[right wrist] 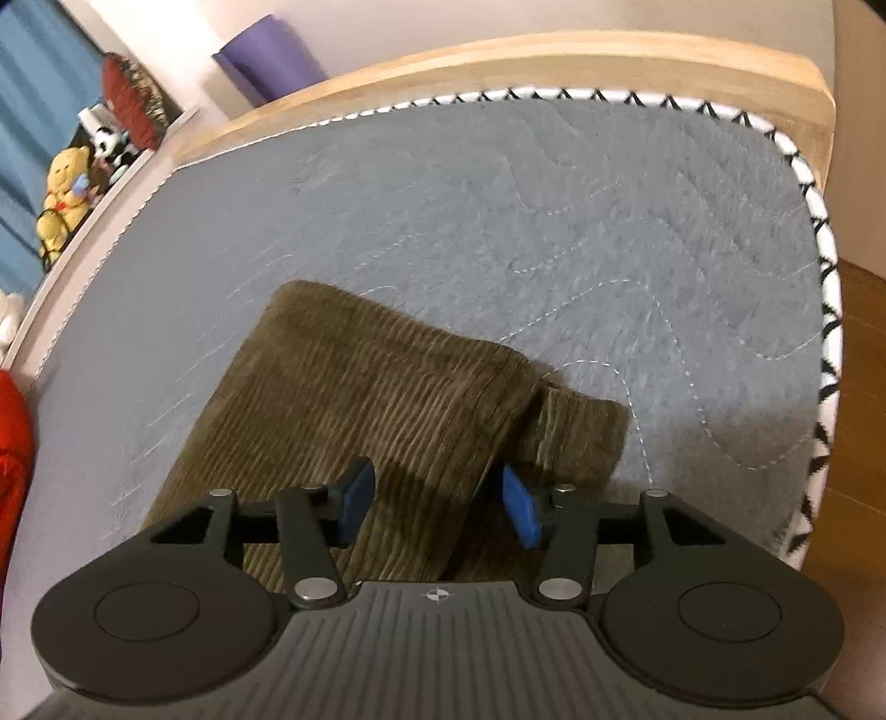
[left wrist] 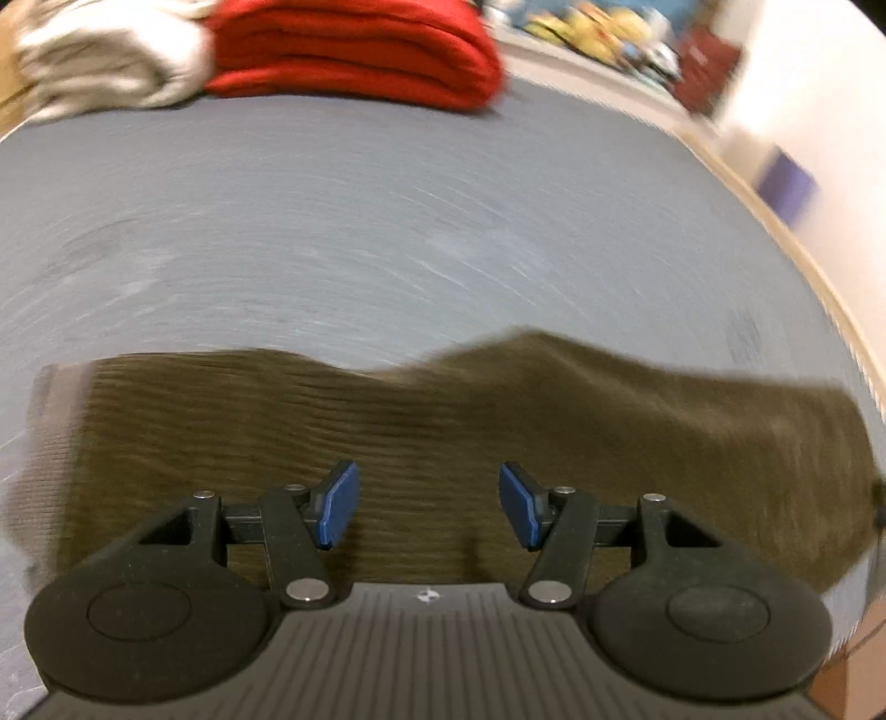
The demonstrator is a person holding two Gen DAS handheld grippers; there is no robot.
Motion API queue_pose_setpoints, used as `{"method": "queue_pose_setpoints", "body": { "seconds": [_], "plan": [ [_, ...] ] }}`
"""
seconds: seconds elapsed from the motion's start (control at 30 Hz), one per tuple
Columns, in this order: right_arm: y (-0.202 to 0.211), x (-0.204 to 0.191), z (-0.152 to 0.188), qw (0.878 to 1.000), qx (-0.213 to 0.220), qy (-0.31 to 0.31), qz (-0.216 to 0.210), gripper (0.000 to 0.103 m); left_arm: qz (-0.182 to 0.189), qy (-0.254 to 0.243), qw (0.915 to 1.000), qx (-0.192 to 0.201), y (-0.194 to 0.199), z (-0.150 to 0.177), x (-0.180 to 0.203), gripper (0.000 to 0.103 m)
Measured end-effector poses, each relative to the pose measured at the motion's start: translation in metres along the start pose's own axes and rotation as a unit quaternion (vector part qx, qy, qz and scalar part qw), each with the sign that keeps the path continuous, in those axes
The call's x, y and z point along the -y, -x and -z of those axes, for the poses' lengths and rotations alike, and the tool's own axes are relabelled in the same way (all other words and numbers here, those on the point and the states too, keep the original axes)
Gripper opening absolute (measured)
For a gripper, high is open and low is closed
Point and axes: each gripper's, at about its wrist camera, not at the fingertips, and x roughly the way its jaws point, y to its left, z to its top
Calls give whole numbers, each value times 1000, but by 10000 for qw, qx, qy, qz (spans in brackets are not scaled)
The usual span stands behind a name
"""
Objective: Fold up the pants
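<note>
Olive-brown corduroy pants (left wrist: 443, 421) lie flat across the near part of a grey quilted mat (left wrist: 387, 232). My left gripper (left wrist: 429, 507) is open just above the pants, nothing between its blue pads. In the right wrist view the pants' leg ends (right wrist: 387, 387) lie folded, one leg over the other, with a lower cuff (right wrist: 581, 432) sticking out on the right. My right gripper (right wrist: 437, 507) is open over the upper leg's edge, holding nothing.
A folded red garment (left wrist: 354, 50) and a crumpled cream cloth (left wrist: 105, 61) sit at the mat's far side. A wooden frame (right wrist: 554, 61) borders the mat. Stuffed toys (right wrist: 66, 188) line a shelf on the left. A purple object (right wrist: 271, 55) stands behind the frame.
</note>
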Motion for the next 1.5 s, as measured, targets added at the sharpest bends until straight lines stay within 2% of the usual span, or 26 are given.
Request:
{"method": "queue_pose_setpoints", "body": {
  "seconds": [0.07,0.17,0.33,0.4,0.43,0.63,0.67,0.73,0.77,0.8,0.9,1.03,1.13,1.23,1.3,1.37,1.4,1.43,1.5],
  "plan": [
    [-4,2,1,9999,103,-122,24,50,-164,334,9993,81,9,-3,-28,62],
    [-2,-9,3,9994,294,48,203,18,-431,913,9948,91,20,-2,-72,62],
    [2,-9,1,9987,443,-115,243,16,-969,1638,9814,257,38,0,-126,62],
    [3,-8,2,9986,444,-160,228,16,-1159,1707,9781,273,38,-2,-136,73],
    [3,-7,2,9987,442,-161,218,16,-1222,1709,9774,250,36,-3,-141,74],
    [6,-4,3,9987,426,-201,178,17,-994,1759,9790,-268,15,0,-158,75],
    [7,-4,4,9987,433,-196,182,17,-992,1740,9793,-282,15,1,-160,72],
    [11,-3,8,9986,458,-193,192,16,-973,1600,9820,-236,20,5,-160,53],
    [12,-4,8,9985,481,-177,180,15,-916,1483,9845,-188,25,6,-158,27],
    [15,-5,9,9984,523,-154,154,14,-856,1384,9866,-110,30,5,-158,15],
    [30,-10,10,9974,721,-70,17,12,-707,1250,9894,227,55,3,-156,13],
    [67,-18,6,9920,1237,-57,-250,11,-679,1324,9871,587,89,5,-158,12],
    [89,-20,4,9894,1433,-108,-211,11,-790,1410,9855,527,95,11,-164,12],
    [83,-16,4,9921,1199,-14,381,10,-948,1407,9854,139,78,12,-164,14],
    [65,0,5,9945,725,-271,701,11,-1156,1471,9822,-133,68,14,-165,23],
    [48,14,7,9939,354,-479,934,11,-1452,1368,9796,-248,62,14,-160,28],
    [42,20,8,9933,243,-516,1004,12,-1619,1306,9780,-132,65,13,-156,39],
    [38,22,8,9931,202,-520,1030,14,-1806,1202,9762,58,71,11,-150,44],
    [43,24,5,9902,404,-539,1227,31,-2075,855,9730,548,84,6,-132,47]
  ]
}}
